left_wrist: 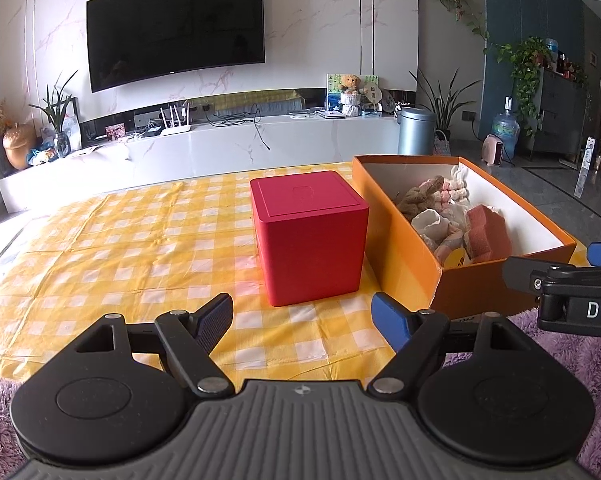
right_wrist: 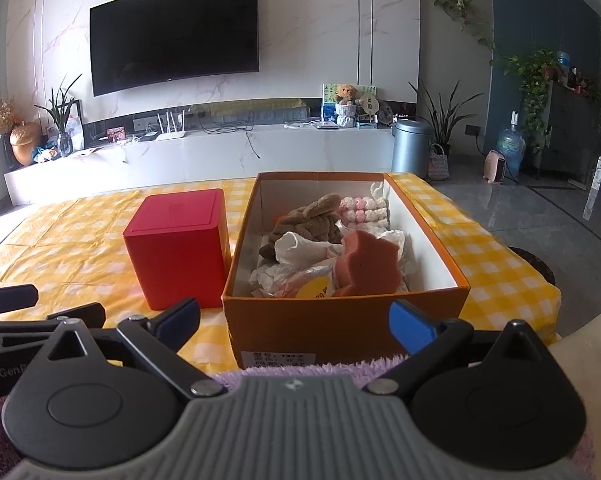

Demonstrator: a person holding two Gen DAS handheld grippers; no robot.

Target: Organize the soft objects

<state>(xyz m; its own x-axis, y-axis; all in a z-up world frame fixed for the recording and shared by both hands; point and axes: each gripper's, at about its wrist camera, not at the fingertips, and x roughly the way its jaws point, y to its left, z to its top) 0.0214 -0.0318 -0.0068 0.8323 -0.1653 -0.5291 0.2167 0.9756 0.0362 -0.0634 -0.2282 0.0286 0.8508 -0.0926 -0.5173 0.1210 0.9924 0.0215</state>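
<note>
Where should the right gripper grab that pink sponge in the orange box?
Probably from above: the pink sponge stands tilted atop the pile near the orange box's front wall, its upper edge exposed. Pinch that edge across its thin faces with the open right gripper.

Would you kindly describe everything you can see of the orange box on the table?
The orange box is an open, lidless rectangular box, apparently cardboard, orange outside and white inside, with a printed label low on its near wall. It sits flat on the yellow checked tablecloth, just right of the red cube; whether they touch is unclear. It holds a pink sponge, a brown plush piece, pink-and-white knitwear and crumpled white wrapping. Neither tool touches it.
</note>
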